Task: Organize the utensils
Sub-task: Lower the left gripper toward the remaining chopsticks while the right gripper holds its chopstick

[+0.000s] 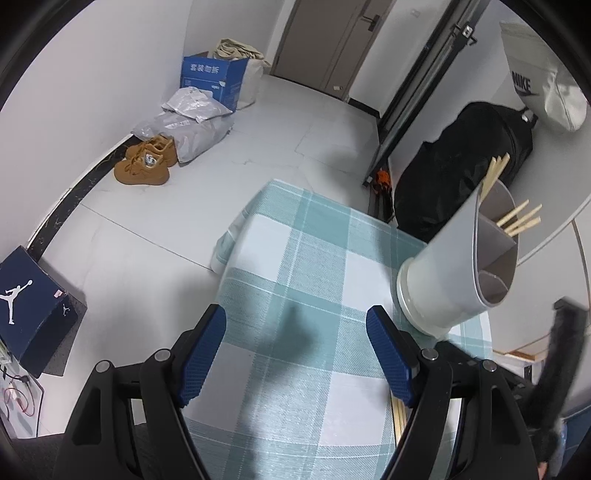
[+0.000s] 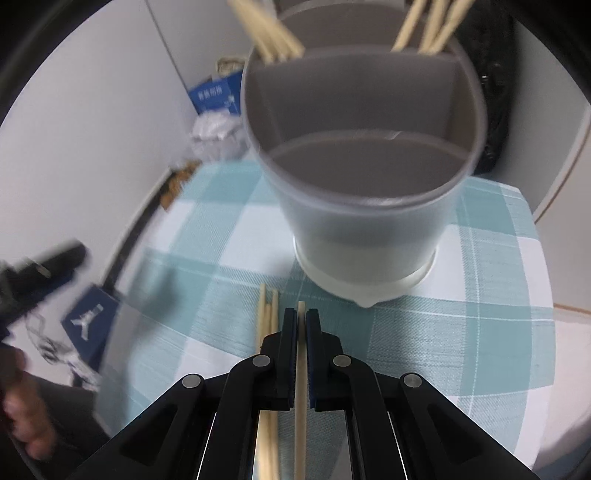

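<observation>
A grey utensil holder (image 2: 364, 206) with inner dividers stands on the checked tablecloth (image 2: 207, 266), several wooden chopsticks (image 2: 273, 33) leaning in its far compartments. My right gripper (image 2: 301, 314) is shut on one wooden chopstick (image 2: 300, 391) just in front of the holder's base. Two more chopsticks (image 2: 267, 325) lie on the cloth to its left. In the left wrist view the holder (image 1: 458, 266) is at the right, and my left gripper (image 1: 295, 317) hangs open over bare cloth with nothing between its blue pads. Chopstick ends (image 1: 399, 413) show under its right finger.
The table (image 1: 295, 236) is small and its cloth drops off at the far and left edges. On the floor are a black bag (image 1: 465, 166), brown shoes (image 1: 147, 162), a blue carton (image 1: 214, 77) and a dark shoebox (image 1: 33, 306). A person's hand (image 2: 18, 410) shows at the lower left.
</observation>
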A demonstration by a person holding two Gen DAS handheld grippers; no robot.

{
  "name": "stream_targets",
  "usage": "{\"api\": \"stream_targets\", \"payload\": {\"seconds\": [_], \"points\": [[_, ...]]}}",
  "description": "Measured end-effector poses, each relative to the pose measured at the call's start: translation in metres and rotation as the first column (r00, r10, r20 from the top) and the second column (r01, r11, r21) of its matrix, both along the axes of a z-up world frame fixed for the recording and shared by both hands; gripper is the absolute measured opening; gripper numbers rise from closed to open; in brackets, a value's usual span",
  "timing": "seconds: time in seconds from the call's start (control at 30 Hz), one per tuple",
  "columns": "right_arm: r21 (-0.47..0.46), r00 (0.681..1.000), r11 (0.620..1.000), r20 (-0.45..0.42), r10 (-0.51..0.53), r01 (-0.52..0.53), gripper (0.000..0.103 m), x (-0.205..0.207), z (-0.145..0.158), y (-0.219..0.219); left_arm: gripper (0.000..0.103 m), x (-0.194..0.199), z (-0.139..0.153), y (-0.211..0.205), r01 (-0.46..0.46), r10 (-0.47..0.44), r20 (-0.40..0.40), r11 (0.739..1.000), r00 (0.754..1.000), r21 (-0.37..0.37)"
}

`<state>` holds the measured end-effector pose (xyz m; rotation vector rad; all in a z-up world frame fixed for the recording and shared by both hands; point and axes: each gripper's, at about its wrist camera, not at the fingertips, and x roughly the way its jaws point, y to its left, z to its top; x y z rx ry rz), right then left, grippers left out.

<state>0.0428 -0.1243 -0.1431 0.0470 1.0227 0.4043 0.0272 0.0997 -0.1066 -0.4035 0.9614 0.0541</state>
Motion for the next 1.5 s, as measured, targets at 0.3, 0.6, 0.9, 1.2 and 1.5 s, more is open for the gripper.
{"api": "stream_targets", "payload": {"seconds": [0.3, 0.6, 0.9, 1.2, 1.5], "points": [[0.295, 0.987, 0.943, -0.024, -0.156, 0.156, 0.004, -0.005, 0.018, -0.059, 0.075, 0.007, -0.023, -0.031, 0.097, -0.104, -0.123, 0.994, 0.987, -0.058], [0.451, 0.96, 0.851, -0.059, -0.275, 0.271, 0.004, -0.012, 0.013, -0.105, 0.075, 0.009, -0.04, -0.078, 0.224, -0.211, -0.215, 0.974, 0.953, 0.036], [0.475, 0.951, 0.837, 0.001, -0.309, 0.271, 0.004, -0.024, 0.029, -0.139, 0.075, 0.014, -0.05, -0.092, 0.241, -0.208, -0.277, 0.966, 0.938, 0.091], [0.479, 0.95, 0.842, 0.048, -0.309, 0.249, 0.004, -0.028, 0.039, -0.148, 0.075, 0.01, -0.053, -0.102, 0.259, -0.202, -0.277, 0.948, 0.94, 0.187], [0.459, 0.952, 0.861, 0.091, -0.291, 0.219, 0.004, -0.03, 0.045, -0.144, 0.075, 0.008, -0.054, -0.105, 0.262, -0.205, -0.264, 0.944, 0.942, 0.2]]}}
